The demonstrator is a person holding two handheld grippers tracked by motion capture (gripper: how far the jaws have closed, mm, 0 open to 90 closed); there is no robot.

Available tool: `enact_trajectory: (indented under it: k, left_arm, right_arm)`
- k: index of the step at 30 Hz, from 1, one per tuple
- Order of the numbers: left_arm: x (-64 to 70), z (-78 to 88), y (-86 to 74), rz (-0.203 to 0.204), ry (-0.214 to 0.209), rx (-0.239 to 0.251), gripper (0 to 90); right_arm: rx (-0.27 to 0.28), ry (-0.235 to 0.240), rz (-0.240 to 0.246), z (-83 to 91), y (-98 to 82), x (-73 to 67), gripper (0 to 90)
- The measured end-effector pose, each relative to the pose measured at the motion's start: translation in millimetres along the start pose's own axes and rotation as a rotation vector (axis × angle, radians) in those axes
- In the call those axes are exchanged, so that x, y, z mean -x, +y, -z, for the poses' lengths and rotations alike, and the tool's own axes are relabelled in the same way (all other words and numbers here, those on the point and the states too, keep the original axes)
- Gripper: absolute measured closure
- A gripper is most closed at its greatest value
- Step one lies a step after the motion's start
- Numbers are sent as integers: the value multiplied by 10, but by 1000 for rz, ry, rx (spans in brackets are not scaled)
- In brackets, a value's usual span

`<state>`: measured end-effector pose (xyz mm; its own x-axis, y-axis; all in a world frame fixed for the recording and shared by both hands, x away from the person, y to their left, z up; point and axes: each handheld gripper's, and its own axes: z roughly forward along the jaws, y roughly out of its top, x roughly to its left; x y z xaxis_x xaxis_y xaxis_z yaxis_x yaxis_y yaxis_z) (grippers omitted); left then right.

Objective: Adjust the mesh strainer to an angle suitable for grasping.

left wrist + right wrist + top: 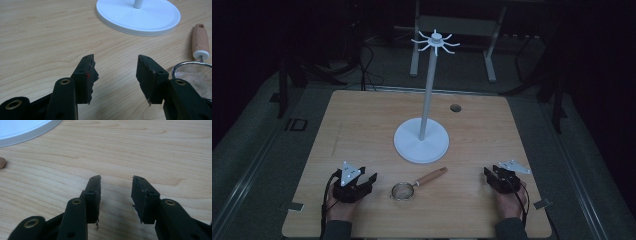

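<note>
The strainer (403, 191) lies flat on the tabletop (362, 120), just in front of the white stand's round base (421, 140), on your side of it and apart from it; its mesh bowl is nearest you and its wooden handle (431, 177) slants away toward the base's right edge. Taking that base as your landmark: the tabletop spreads out widely around it, and the stand's thin pole (428, 85) rises upright from its middle to a ring of small hooks (435, 42) at the top. Your left gripper (364, 181) rests in front of the base and to its left, near the strainer's bowl but not touching it; in the left gripper view its fingers (87, 77) are spread wide with only bare wood between them, the mesh rim (192, 72) lying just off their right side. Your right gripper (490, 173) sits in front of the base and to its right, well apart from the handle; its fingers (93, 195) are likewise released, gripping nothing, with the base's edge (25, 130) off to the upper left.
</note>
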<state>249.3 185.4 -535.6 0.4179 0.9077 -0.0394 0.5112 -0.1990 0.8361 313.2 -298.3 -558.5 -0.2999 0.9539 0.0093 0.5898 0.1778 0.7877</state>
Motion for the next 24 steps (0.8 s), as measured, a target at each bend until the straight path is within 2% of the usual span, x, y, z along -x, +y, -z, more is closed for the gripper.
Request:
enact_trajectory:
  k: [5, 12, 20, 24]
  left_arm:
    - [14, 1, 0, -10, -9, -8, 492]
    - [7, -4, 1, -4, -11, -10, 492]
    - [18, -3, 13, -3, -22, -20, 493]
    - [43, -6, 34, 0, -51, -17, 498]
  right_arm:
    - [0, 6, -2, -3, 2, 3, 589]
    - [-10, 2, 25, -15, 8, -22, 567]
    - [-13, 27, 46, -21, 12, -36, 544]
    - [-11, 35, 53, -23, 13, -36, 540]
